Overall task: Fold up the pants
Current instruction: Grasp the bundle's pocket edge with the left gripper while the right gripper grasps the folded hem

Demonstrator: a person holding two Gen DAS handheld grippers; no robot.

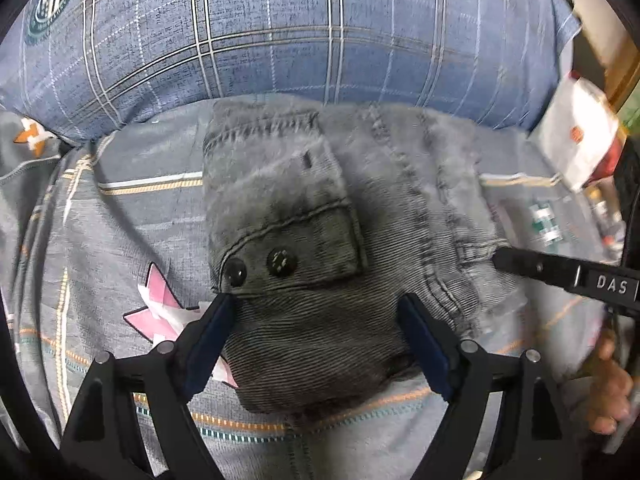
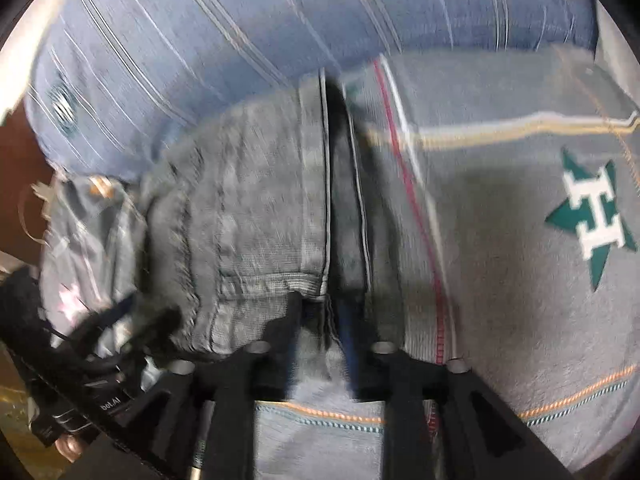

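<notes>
You're working in a bedroom at home. You can see a bed spread with a grey patterned sheet (image 1: 120,208), a blue plaid pillow (image 1: 280,28) at its head, and a star emblem (image 2: 592,216) printed on the bedding.

A bed fills most of both views. It is covered with a grey bedsheet (image 1: 132,216) that has thin orange, white and teal stripes. The sheet carries star prints: a pink one (image 1: 154,312) at 8 o'clock in the left wrist view, and a green star with a white letter H (image 2: 592,216) at 3 o'clock in the right wrist view. At 12 o'clock lies a large blue plaid pillow (image 1: 304,28) with a round dark green badge (image 1: 54,0) at 10 o'clock. At 2 o'clock there is a white paper bag (image 1: 576,132) beside the bed. The light is soft and indoor.
</notes>
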